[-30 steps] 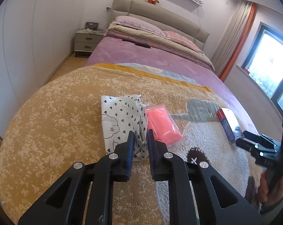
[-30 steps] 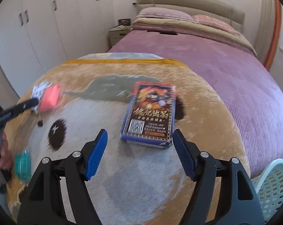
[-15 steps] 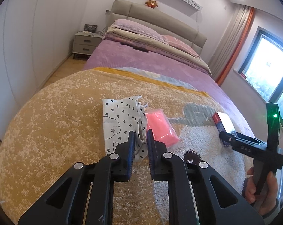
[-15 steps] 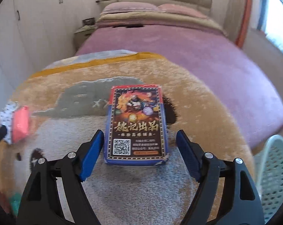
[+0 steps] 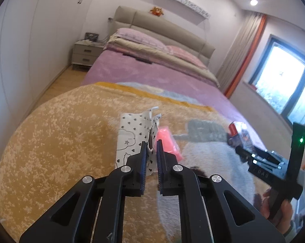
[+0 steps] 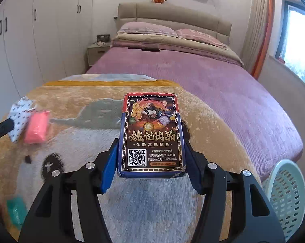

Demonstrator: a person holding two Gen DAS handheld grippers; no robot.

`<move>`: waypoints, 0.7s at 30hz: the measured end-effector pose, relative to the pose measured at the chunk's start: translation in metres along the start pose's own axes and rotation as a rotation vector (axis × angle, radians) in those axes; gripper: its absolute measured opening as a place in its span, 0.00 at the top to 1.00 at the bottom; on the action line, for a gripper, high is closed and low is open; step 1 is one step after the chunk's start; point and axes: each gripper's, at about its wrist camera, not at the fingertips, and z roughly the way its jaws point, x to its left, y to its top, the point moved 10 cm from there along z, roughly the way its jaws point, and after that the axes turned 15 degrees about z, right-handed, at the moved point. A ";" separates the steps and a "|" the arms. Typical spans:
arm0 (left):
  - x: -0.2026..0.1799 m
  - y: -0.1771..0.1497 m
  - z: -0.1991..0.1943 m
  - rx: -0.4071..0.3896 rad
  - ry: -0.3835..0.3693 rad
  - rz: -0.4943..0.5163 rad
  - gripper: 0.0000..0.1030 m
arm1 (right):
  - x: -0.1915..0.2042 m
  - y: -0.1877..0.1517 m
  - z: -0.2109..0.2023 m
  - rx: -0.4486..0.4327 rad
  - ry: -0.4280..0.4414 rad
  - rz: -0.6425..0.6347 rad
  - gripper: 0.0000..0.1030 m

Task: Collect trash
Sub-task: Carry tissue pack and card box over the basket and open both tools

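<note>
My right gripper (image 6: 151, 156) is shut on a blue and red card box (image 6: 151, 133) and holds it above the blanket; the box also shows in the left wrist view (image 5: 236, 130). My left gripper (image 5: 151, 148) is shut on the edge of a white heart-print wrapper (image 5: 132, 133), lifted off the blanket. A pink packet (image 5: 167, 139) hangs right beside that wrapper; whether the fingers pinch it too I cannot tell. From the right wrist view the wrapper (image 6: 20, 112) and the pink packet (image 6: 37, 126) are at the far left.
A tan and grey plush blanket (image 6: 75, 109) covers the foot of a purple bed (image 6: 223, 85). A pale green slotted basket (image 6: 286, 196) stands at the bed's right. A teal packet (image 6: 16, 211) lies at the lower left. A nightstand (image 5: 85, 53) stands by the headboard.
My right gripper closed on the card box and lifted it. My left gripper has risen a little with the wrapper and pink packet.
</note>
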 end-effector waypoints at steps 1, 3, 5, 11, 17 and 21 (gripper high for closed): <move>-0.002 0.002 -0.006 -0.012 -0.006 0.003 0.93 | 0.000 -0.003 -0.005 0.005 0.010 0.013 0.45; -0.010 0.004 -0.019 -0.034 -0.038 -0.002 0.93 | -0.006 -0.007 -0.023 -0.008 0.027 0.038 0.45; -0.022 0.008 -0.034 -0.059 -0.071 -0.001 0.93 | -0.013 -0.007 -0.041 -0.034 0.045 0.064 0.45; -0.068 0.021 -0.070 -0.116 -0.147 0.049 0.93 | -0.051 -0.004 -0.098 -0.114 0.055 0.174 0.45; -0.133 0.027 -0.082 -0.132 -0.240 0.115 0.93 | -0.108 -0.001 -0.149 -0.185 -0.002 0.258 0.45; -0.183 0.030 -0.082 -0.136 -0.303 0.173 0.93 | -0.155 -0.004 -0.175 -0.215 -0.075 0.299 0.45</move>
